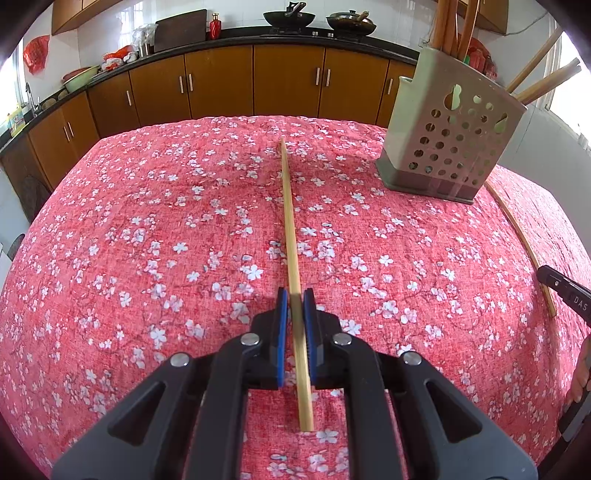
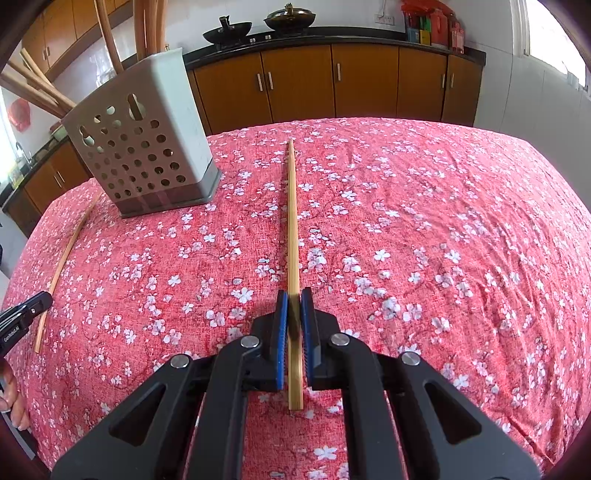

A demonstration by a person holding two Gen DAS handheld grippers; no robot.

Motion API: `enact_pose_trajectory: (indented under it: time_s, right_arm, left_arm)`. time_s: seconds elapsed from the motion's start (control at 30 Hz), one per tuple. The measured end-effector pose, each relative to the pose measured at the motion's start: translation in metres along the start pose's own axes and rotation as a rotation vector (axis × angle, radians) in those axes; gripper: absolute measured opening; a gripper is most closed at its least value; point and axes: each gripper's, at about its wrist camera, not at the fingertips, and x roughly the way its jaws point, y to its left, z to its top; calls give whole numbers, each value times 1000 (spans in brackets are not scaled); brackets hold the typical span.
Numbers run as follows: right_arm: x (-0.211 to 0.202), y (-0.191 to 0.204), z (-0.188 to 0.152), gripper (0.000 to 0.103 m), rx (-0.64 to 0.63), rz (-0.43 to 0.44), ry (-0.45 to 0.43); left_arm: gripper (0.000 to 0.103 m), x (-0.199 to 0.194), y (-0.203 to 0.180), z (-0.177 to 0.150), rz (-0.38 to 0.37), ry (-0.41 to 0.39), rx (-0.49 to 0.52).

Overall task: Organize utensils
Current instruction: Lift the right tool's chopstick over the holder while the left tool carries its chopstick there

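My left gripper (image 1: 295,295) is shut on a bamboo chopstick (image 1: 290,221) that points forward over the red floral tablecloth (image 1: 147,240). My right gripper (image 2: 294,295) is shut on another bamboo chopstick (image 2: 292,221), also pointing forward. A grey perforated utensil holder (image 1: 450,136) with several wooden utensils in it stands between the two grippers; it also shows in the right wrist view (image 2: 144,147). The chopstick held by the right gripper shows at the right of the left wrist view (image 1: 524,251), and the left-held one shows at the left of the right wrist view (image 2: 66,254).
The right gripper's body (image 1: 565,295) shows at the left view's right edge, and the left gripper's body (image 2: 22,314) at the right view's left edge. Wooden kitchen cabinets (image 1: 221,81) and a counter with two woks (image 1: 290,18) stand beyond the table's far edge.
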Motion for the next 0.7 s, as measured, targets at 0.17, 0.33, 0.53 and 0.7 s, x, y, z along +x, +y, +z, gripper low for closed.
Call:
enact_pose_trajectory:
  time_s: [0.17, 0.33, 0.53, 0.7]
  right_arm:
    - [0, 3, 1, 8, -11, -14, 1]
    - [0, 9, 0, 8, -28, -31, 1]
    - [-29, 10, 1, 8, -18, 0, -79]
    - [-75, 15, 14, 8, -23, 15, -232]
  left_arm:
    - [11, -4, -4, -4, 17, 3, 11]
    - [9, -6, -5, -6, 19, 5, 13]
    - [8, -27, -5, 2, 8, -40, 19]
    - [8, -67, -2, 19, -22, -160, 1]
